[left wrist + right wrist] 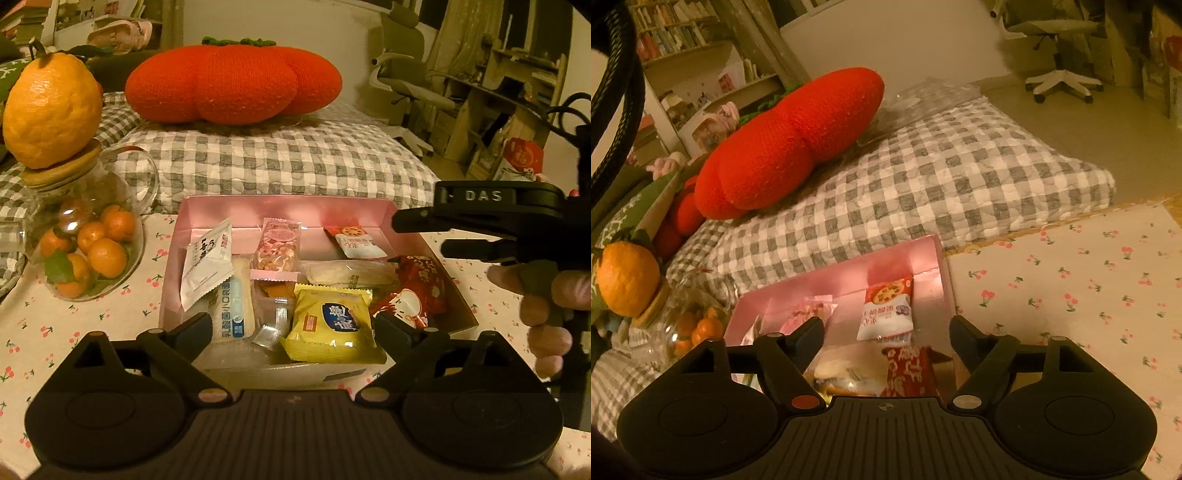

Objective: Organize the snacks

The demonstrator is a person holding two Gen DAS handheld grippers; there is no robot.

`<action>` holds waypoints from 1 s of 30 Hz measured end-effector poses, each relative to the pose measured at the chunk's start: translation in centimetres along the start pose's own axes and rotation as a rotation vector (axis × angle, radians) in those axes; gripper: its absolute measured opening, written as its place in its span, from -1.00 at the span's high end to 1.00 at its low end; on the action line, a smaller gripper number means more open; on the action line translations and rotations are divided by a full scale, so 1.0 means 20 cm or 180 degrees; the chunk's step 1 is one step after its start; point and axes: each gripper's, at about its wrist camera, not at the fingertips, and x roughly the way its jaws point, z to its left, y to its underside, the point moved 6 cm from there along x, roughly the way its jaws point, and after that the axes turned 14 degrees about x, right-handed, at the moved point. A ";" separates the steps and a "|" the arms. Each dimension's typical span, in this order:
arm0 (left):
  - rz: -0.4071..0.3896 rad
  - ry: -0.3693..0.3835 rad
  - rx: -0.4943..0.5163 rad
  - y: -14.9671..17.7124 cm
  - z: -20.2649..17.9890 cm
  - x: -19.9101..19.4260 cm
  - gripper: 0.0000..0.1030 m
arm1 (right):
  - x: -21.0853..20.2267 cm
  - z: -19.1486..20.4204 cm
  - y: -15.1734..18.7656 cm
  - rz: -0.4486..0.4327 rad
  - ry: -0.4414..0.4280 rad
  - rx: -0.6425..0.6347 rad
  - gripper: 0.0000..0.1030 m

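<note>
A pink box on the cherry-print tablecloth holds several wrapped snacks: a yellow packet, a white packet, a pink nut bar, a red packet and a small white-and-red packet. My left gripper is open and empty, just above the box's near edge. My right gripper reaches in from the right over the box. In the right wrist view it is open and empty above the box, over the red packet and the white-and-red packet.
A glass jar of small oranges with a large citrus fruit on its wooden lid stands left of the box. Behind is a grey checked cushion with a red knitted pillow. Cherry-print cloth lies right of the box.
</note>
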 end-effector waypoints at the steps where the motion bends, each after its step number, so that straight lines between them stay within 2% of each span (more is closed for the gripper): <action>1: 0.0006 -0.0003 -0.0001 0.00 0.00 -0.01 -0.86 | -0.02 0.00 0.00 0.0000 0.0018 -0.0013 -0.51; 13: 0.0243 -0.0239 0.0047 0.07 0.07 -0.12 -0.96 | -0.27 -0.05 0.08 -0.0065 0.0348 -0.0023 -0.57; 24: 0.0466 -0.0428 -0.0110 0.18 0.11 -0.26 -0.99 | -0.48 -0.08 0.24 -0.0036 0.0480 -0.0025 -0.57; 30: 0.0578 -0.0514 -0.0217 0.24 0.12 -0.31 -0.99 | -0.55 -0.09 0.32 0.0022 0.0675 -0.0114 -0.57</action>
